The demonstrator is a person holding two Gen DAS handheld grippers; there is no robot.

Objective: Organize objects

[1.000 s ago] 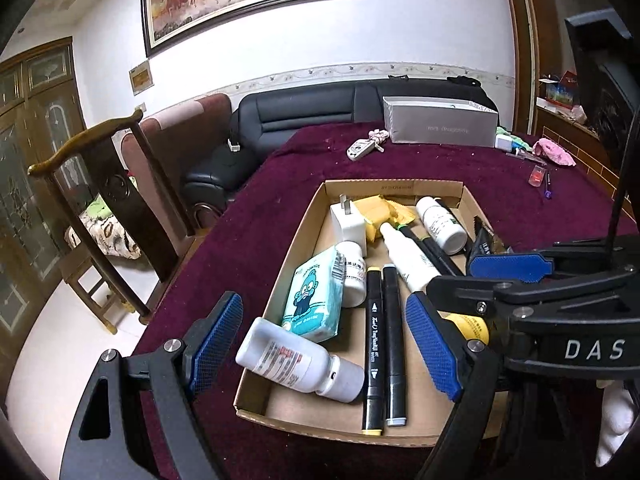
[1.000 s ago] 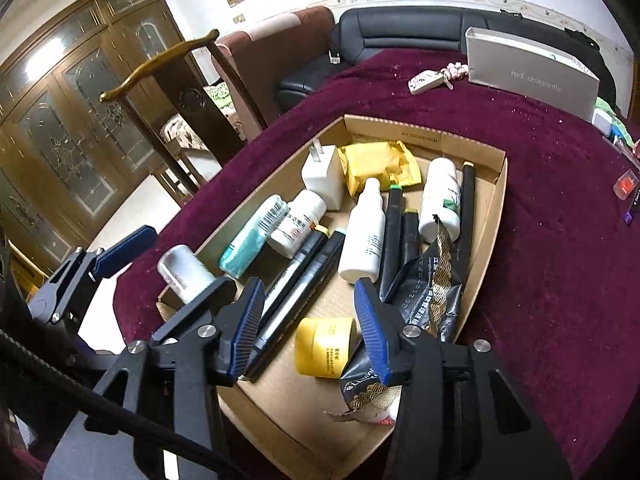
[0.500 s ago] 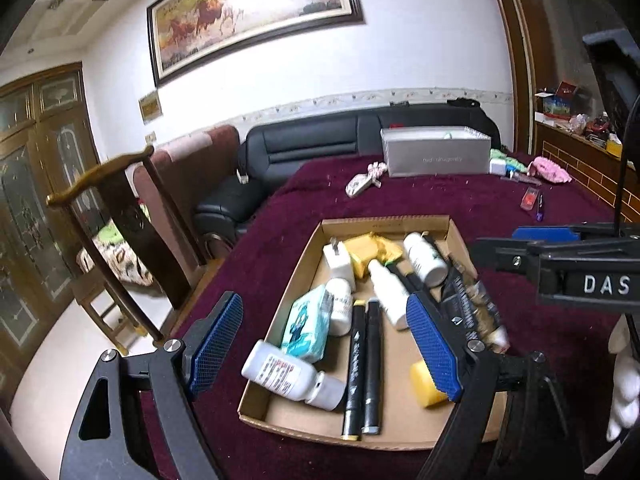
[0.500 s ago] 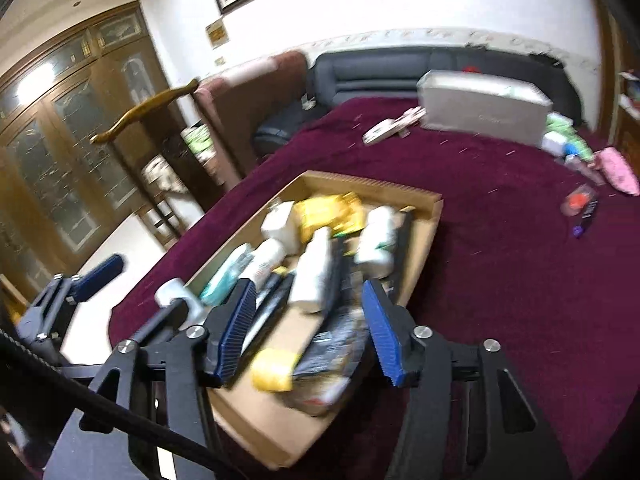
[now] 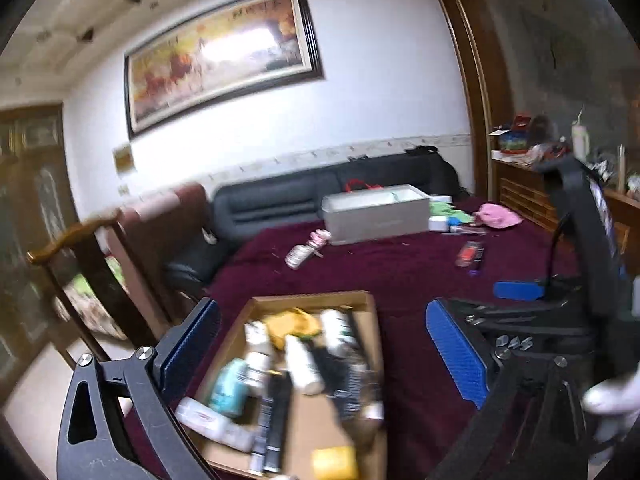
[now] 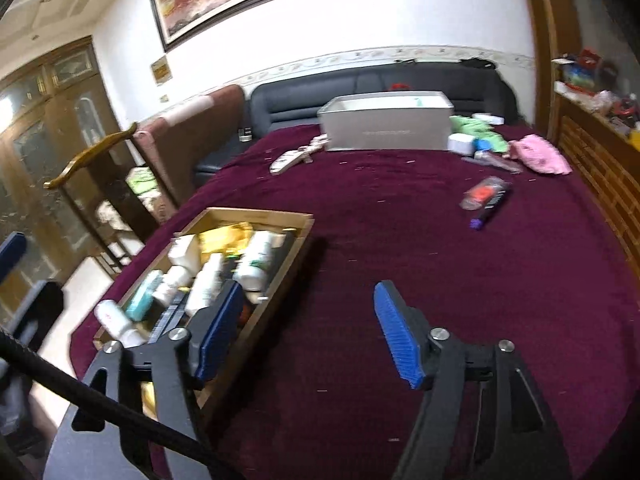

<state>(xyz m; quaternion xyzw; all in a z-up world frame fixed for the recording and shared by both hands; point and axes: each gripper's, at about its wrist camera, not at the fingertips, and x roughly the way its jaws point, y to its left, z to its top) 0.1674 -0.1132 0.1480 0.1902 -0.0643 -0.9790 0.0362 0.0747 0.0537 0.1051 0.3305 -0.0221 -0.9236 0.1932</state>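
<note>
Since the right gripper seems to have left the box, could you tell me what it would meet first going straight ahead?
Probably the bare maroon tablecloth: the right gripper, jaws opening and empty, points right of the cardboard box. Depth is uncertain.

- Tablecloth [image 6: 420,264]: deep maroon, plain, flecked with pale specks.
- Cardboard tray [image 6: 298,236]: tan brown walls; inside, white bottles, a teal packet, black markers, a yellow pouch at the 12 o'clock end.
- Yellow jar [image 5: 334,462]: bright yellow, at the tray's 6 o'clock edge.
- Right gripper [image 6: 308,332]: black frame, ribbed blue pads.
- Left gripper [image 5: 320,356]: same black and blue.
- Grey box [image 6: 386,126]: pale silver-grey, at 12 o'clock on the cloth.
- Pink cloth [image 6: 540,154]: soft pink, at 2 o'clock.
- Sofa [image 6: 380,84]: black, ribbed.
- Painting [image 5: 222,58]: orange-gold scene, dark frame.
- Wall [image 5: 380,100]: white, with a patterned border strip.
- Chair [image 5: 76,236]: dark brown wood.
</note>
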